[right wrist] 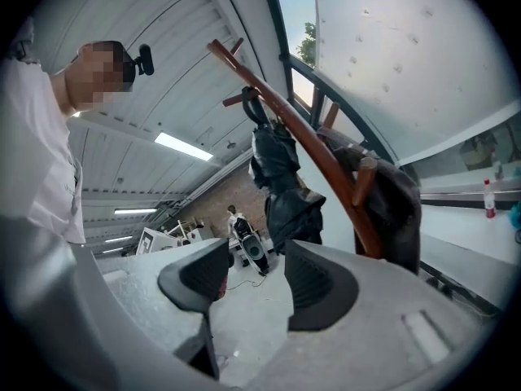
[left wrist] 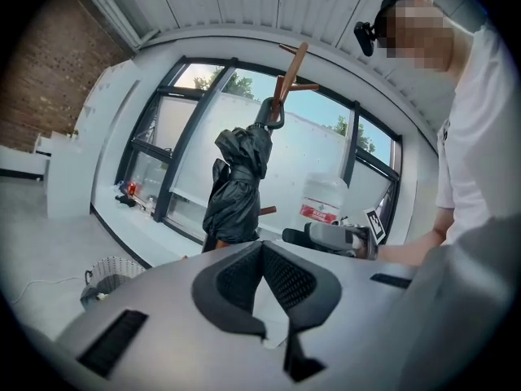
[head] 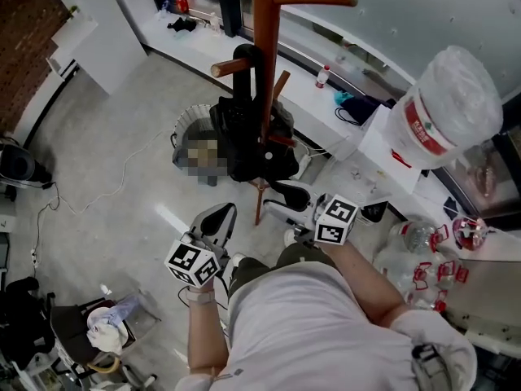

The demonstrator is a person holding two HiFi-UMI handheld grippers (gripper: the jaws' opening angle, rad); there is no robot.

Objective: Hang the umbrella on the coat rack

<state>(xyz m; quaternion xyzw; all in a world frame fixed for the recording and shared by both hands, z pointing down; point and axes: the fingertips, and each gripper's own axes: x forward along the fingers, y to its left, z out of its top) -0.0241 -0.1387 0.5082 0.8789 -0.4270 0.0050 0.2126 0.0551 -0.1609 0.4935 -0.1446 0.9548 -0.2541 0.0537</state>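
A folded black umbrella (head: 244, 133) hangs from the wooden coat rack (head: 265, 47), its curved handle hooked over a peg (left wrist: 273, 114). In the left gripper view the umbrella (left wrist: 238, 184) dangles ahead, well beyond my jaws. My left gripper (head: 221, 213) sits low and short of the rack, its jaws shut with nothing between them (left wrist: 262, 248). My right gripper (head: 281, 200) is beside the rack's foot, open and empty (right wrist: 256, 259). Its view shows the umbrella (right wrist: 281, 177) and the rack's pole (right wrist: 305, 149) just ahead, untouched.
A wire wastebasket (head: 194, 129) stands left of the rack's base. A large water jug (head: 446, 104) is at the right, and a white window ledge (head: 301, 88) with a small bottle (head: 323, 76) runs behind. A dark garment (right wrist: 395, 194) hangs on the rack. Clutter (head: 106, 324) lies at the lower left.
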